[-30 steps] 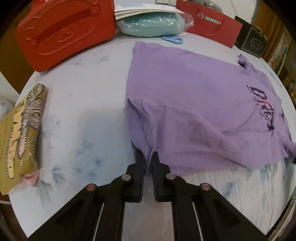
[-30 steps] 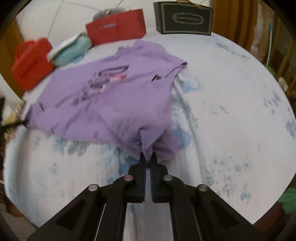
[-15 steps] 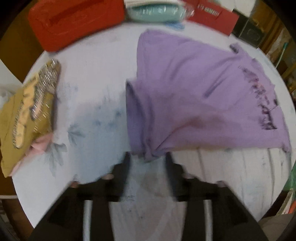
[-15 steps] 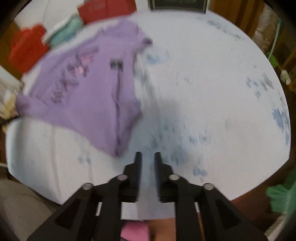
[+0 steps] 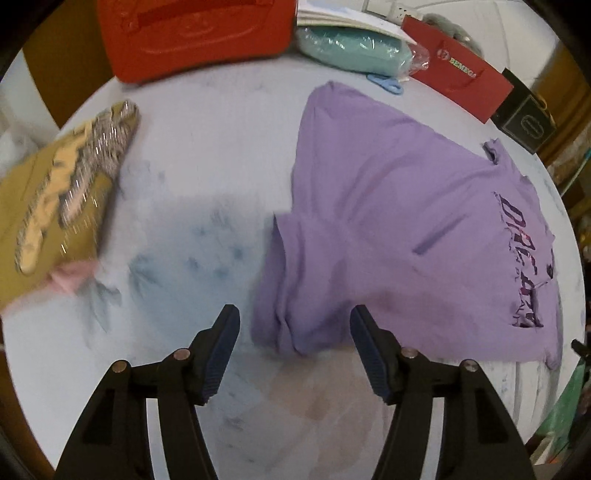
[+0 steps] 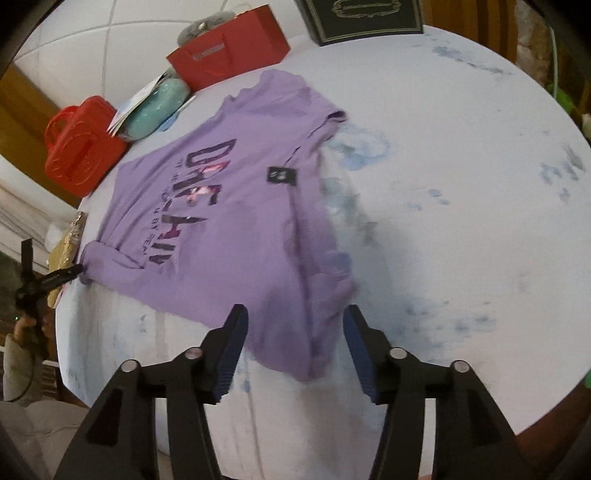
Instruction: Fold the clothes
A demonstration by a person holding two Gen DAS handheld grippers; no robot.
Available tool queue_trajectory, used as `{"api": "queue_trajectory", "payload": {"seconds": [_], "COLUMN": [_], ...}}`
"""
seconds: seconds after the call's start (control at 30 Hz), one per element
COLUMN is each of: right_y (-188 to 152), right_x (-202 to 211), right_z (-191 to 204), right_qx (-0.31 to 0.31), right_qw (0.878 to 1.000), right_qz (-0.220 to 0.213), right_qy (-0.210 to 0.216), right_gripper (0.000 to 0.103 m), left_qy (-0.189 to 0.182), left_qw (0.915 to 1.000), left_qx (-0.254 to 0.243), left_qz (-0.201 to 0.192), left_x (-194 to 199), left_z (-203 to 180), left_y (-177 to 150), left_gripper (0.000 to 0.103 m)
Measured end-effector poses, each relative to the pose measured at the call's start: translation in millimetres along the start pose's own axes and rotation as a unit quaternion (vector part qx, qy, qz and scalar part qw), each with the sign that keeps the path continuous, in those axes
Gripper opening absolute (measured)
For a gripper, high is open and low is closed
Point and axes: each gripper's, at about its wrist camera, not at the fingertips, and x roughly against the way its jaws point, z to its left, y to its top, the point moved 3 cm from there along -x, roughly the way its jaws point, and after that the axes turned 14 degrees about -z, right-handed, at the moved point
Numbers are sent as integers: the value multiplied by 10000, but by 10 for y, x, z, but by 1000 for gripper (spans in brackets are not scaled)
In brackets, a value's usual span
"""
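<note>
A purple T-shirt (image 5: 399,221) with dark lettering lies spread on the round white table (image 5: 207,158). One sleeve is folded in at its near left corner. My left gripper (image 5: 293,319) hovers over that bunched corner with its jaws opening, the pads clear of the cloth. In the right wrist view the same shirt (image 6: 229,214) lies flat, print up. My right gripper (image 6: 295,317) stands over the shirt's near corner, its jaws also opening, and the fabric sits between the fingers untouched by the pads. The left gripper's tip (image 6: 68,275) shows at the shirt's far left edge.
A folded mustard garment (image 5: 55,195) lies at the table's left edge. At the back stand a red plastic case (image 5: 199,33), a teal bundle in plastic (image 5: 354,51), a red paper bag (image 5: 461,77) and a black box (image 5: 524,122). A person (image 6: 22,332) shows at far left.
Both grippers were shut on corners of the shirt and have let go. Their jaws now stand wide apart, and the shirt has dropped flat onto the table.
</note>
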Motion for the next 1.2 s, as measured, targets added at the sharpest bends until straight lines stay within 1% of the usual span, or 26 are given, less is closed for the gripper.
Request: {"api": "queue_trajectory", "payload": {"seconds": [0.07,0.13,0.17,0.2,0.23,0.27,0.3,0.4,0.5,0.53,0.57,0.6,0.63,0.67,0.73,0.8,0.83,0.87,0.9,0.93,0.97,1.0,1.07,1.13,1.17,1.2], "right_y": [-61,-138,-173,-200,-215,-228,-204,-123,5,4,-43,-93,-143,-204,-328,-358,-317,-246,-143,-38,67,170,324,437,474,494], "right_x": [-75,-133,-166,-189,-217,-245,-231,-181,111,180,190,197,204,155,51,19,47,104,179,255,332,369,367,270,213,145], "right_z": [88,176,221,251,278,304,309,318,255,221,169,117,65,47,16,-11,-13,-8,9,27,46,72,100,122,147,189], "right_qx": [66,302,450,615,808,1002,1103,1384,1431,1467,1503,1539,1574,1574,1569,1495,1452,1408,1402,1398,1393,1401,1370,1256,1227,1210], "right_qw": [9999,9992,9985,9976,9961,9942,9929,9880,9877,9871,9861,9849,9834,9829,9817,9818,9830,9848,9864,9876,9884,9886,9891,9910,9918,9923], "right_qz": [117,254,313,316,331,346,331,278,114,158,305,459,613,732,965,1042,970,833,629,420,211,50,-130,-176,-146,-77], "right_qy": [77,79,60,-15,-102,-189,-298,-632,-619,-619,-635,-652,-669,-613,-488,-542,-570,-584,-580,-574,-568,-549,-525,-422,-323,-236], "right_gripper": [55,55,55,54,49,14,1,1,1,1,1,1,1,2,2,8,17,30,42,47,51,51,51,48,37,31], "left_qy": [-2,-1,5,28,59,98,143,169,24,-22,-47,-12,130,251,404,436,379,312,229,162,128,103,58,39,29,33], "left_qw": [10000,10000,10000,9999,9998,9997,9994,9984,9972,9967,9962,9953,9936,9920,9905,9915,9929,9942,9954,9963,9968,9970,9971,9977,9980,9983], "left_qx": [18,-11,-24,-49,-95,-151,-229,-533,-744,-806,-874,-966,-1100,-1184,-1157,-1029,-969,-913,-865,-821,-788,-759,-691,-591,-551,-531], "left_qz": [43,74,89,110,146,190,221,51,-124,-89,-9,88,213,351,626,666,580,474,334,188,42,-86,-299,-322,-312,-244], "left_x": [-14,-12,-13,-22,-34,-47,-54,61,252,284,299,293,251,209,141,161,205,251,302,347,373,378,368,257,195,124], "left_z": [-22,-45,-54,-61,-73,-88,-111,-228,-310,-323,-333,-330,-302,-267,-175,-108,-109,-118,-141,-164,-189,-215,-271,-337,-362,-380], "left_y": [-74,-121,-139,-149,-159,-165,-157,-83,-57,-86,-139,-196,-259,-325,-446,-463,-422,-369,-295,-217,-133,-53,89,151,171,171], "left_gripper": [63,63,61,42,25,7,7,6,6,6,6,6,6,6,6,6,7,13,29,39,57,61,61,61,60,51]}}
